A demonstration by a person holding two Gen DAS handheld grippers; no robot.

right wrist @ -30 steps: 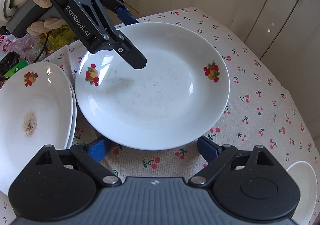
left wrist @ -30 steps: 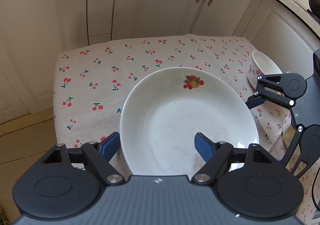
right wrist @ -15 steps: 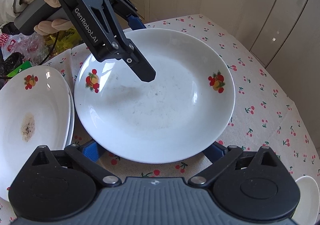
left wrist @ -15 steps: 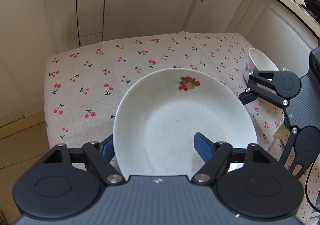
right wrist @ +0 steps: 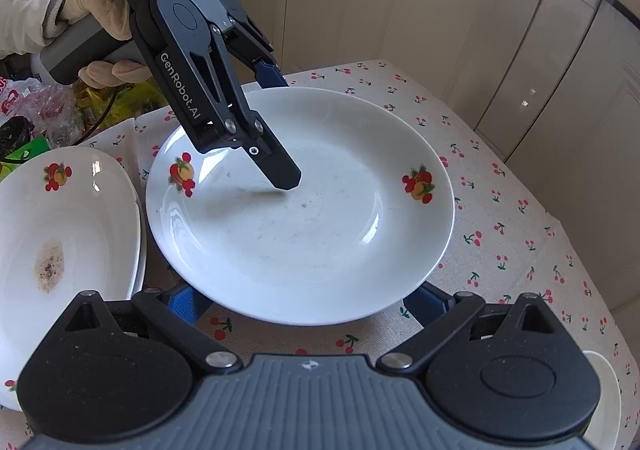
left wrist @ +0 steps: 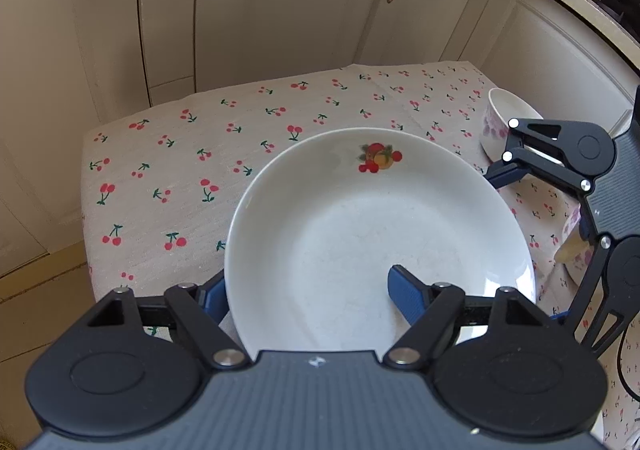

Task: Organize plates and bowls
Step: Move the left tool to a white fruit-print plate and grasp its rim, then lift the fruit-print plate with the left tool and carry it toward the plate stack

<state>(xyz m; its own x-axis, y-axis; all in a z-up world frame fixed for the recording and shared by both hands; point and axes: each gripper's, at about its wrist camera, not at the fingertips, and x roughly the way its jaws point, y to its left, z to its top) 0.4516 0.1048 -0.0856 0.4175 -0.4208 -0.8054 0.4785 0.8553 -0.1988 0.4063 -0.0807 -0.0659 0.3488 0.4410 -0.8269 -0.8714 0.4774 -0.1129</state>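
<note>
left view only: small bowl point(left wrist: 505, 118) at cloth edge.
right view only: stained plate point(right wrist: 60, 242), gloved hand point(right wrist: 106, 16).
left gripper point(right wrist: 276, 130): clamps plate point(right wrist: 300, 210) rim.
right gripper point(right wrist: 304, 296): jaws just widened, spread apart.

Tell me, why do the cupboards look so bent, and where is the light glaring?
Left wrist view: the fisheye lens bows the cupboard doors and darkens the corners; a small glint sits on the plate rim. Right wrist view: the same curving, daylight reflections on the plate's slope, and the left gripper casts a soft shadow on it.
</note>
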